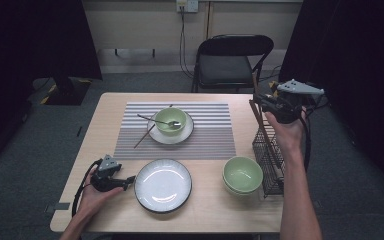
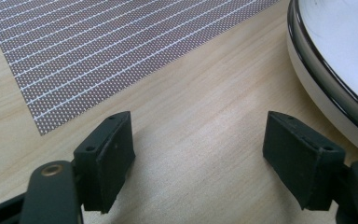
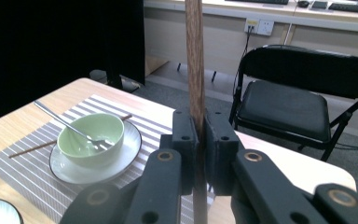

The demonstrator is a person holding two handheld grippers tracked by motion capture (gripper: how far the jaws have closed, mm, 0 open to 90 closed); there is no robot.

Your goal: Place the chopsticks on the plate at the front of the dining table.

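Nearest the lens in the right gripper view: the right hand-held gripper, jaws pressed together on a brown wooden chopstick that runs straight up between the pads. In the high view that hand-held gripper sits above the black wire rack at the tabletop's edge, the chopstick slanting down from the jaws toward the rack; can't tell if its lower tip is free of the wires yet. Left hand-held gripper is low over the tabletop, jaws spread with nothing but bare wood between them, the white dark-rimmed plate just beside one jaw. Ahead of the left hand-held gripper: striped placemat carrying a saucer, a green bowl with a spoon resting in it, and one chopstick lying beside the saucer on the mat. Two more green bowls stacked just beside the rack, below the right hand-held gripper. Read: looks like place setting. Done: first setting's bowl, saucer, spoon, one chopstick. In hand: the mate chopstick, picked from the rack, not yet carried over. Left: lay it beside the first one; likely then deal with the near plate and spare bowls, which the left hand-held gripper seems staged for.
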